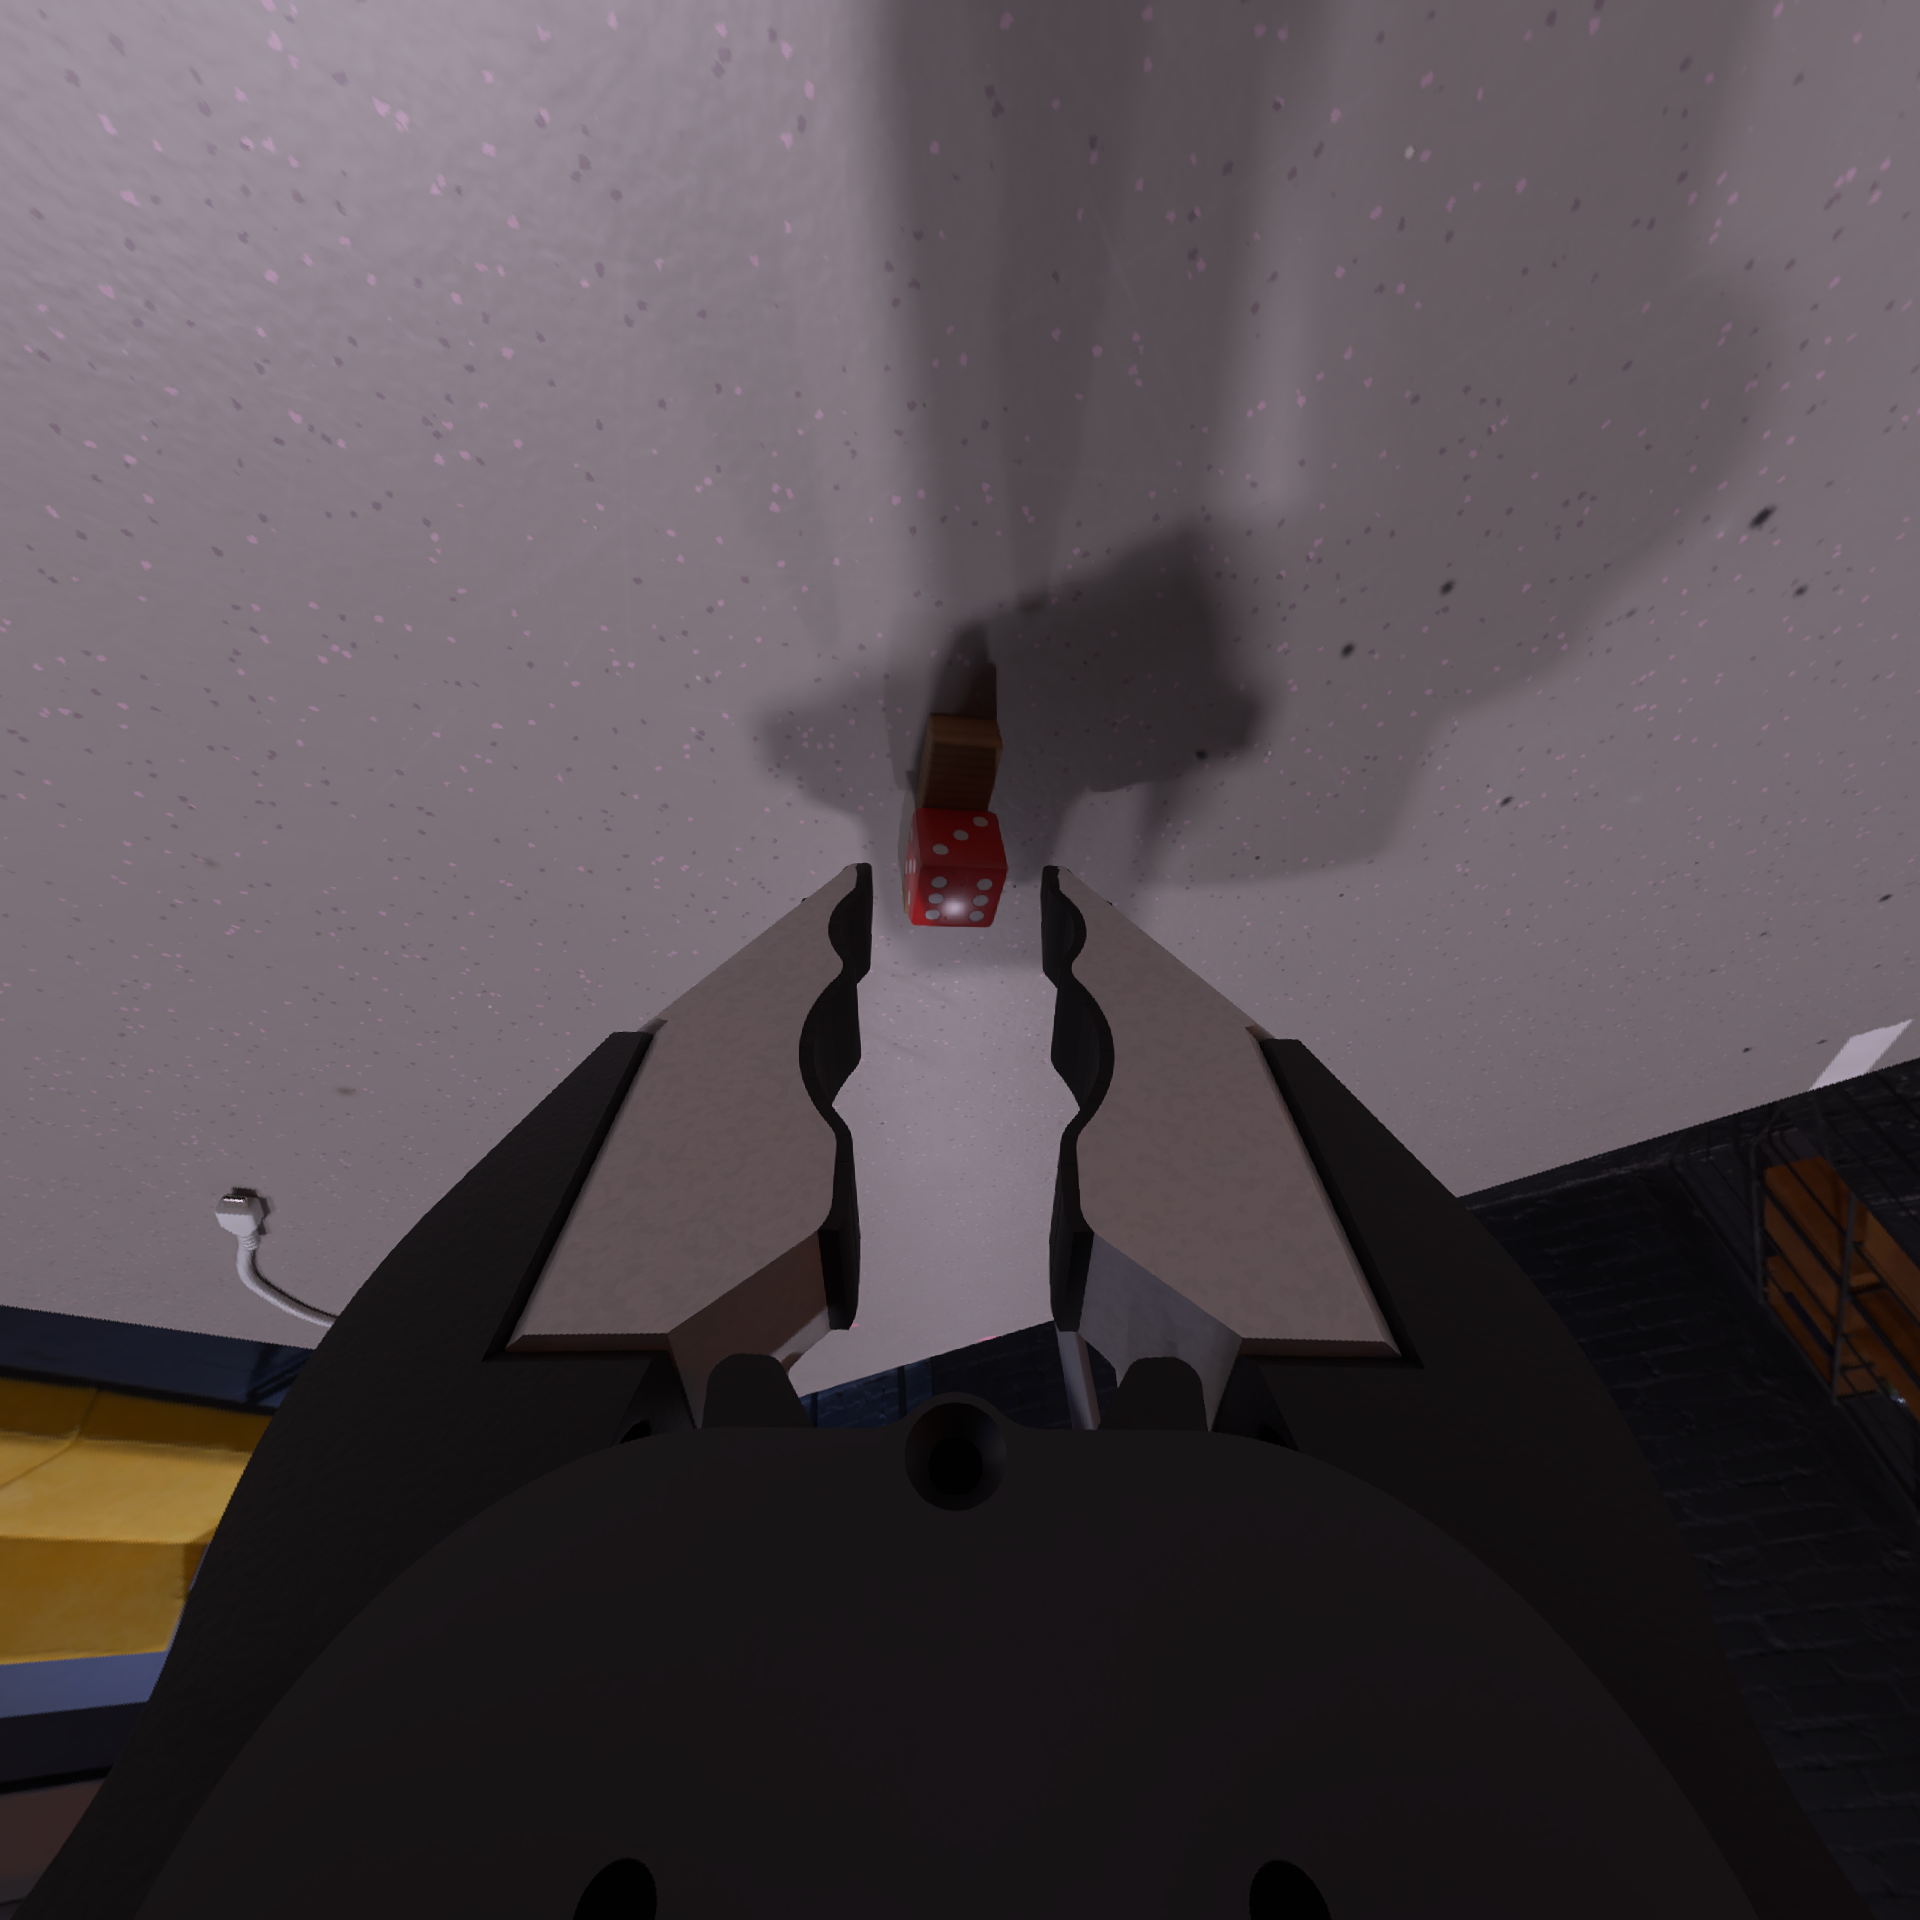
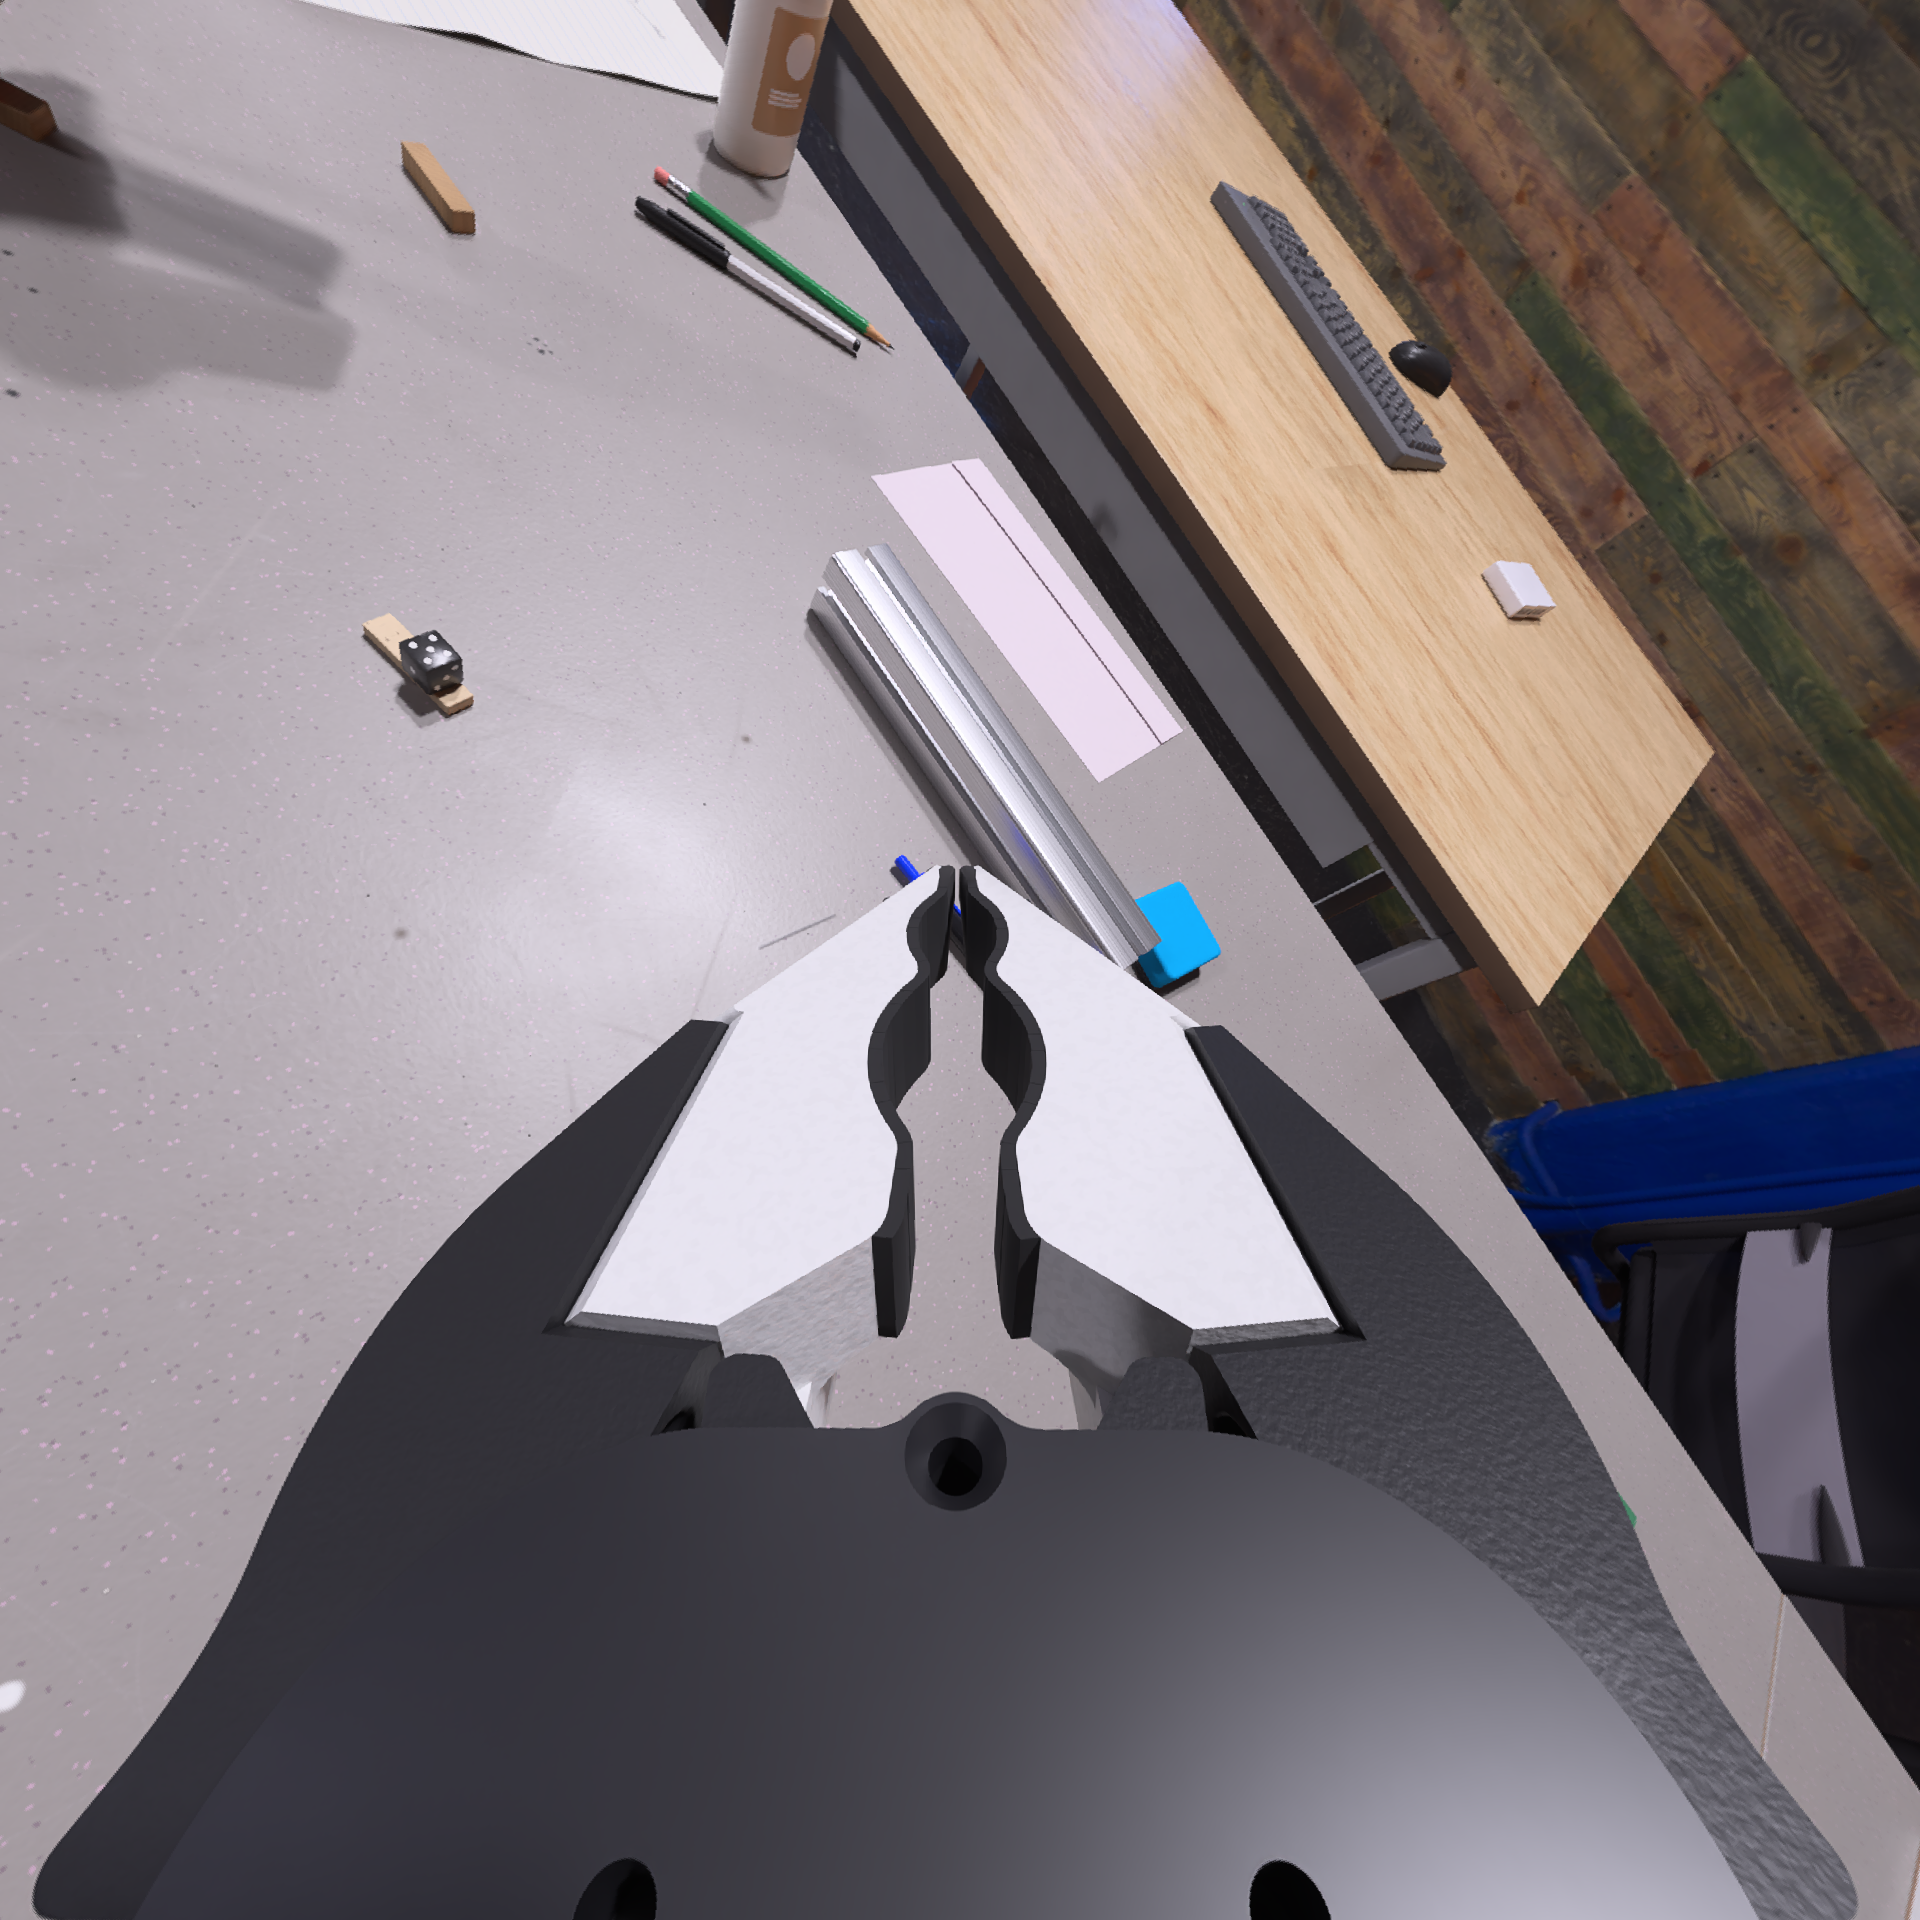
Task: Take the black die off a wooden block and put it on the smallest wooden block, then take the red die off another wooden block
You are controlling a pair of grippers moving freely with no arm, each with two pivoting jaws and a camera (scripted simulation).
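Observation:
In the left wrist view my left gripper is open, tips either side of the red die. The die sits at the near end of a brown wooden block in shadow; the contact between them is hidden. In the right wrist view the black die rests on a small light wooden block far to the left. A longer light wooden block lies farther away, and a dark block end shows at the top left corner. My right gripper is shut and empty, well away from the dice.
Near the grey table's right edge lie an aluminium bar, a blue block, pink paper, a pencil, a pen and a bottle. A white cable lies at the left.

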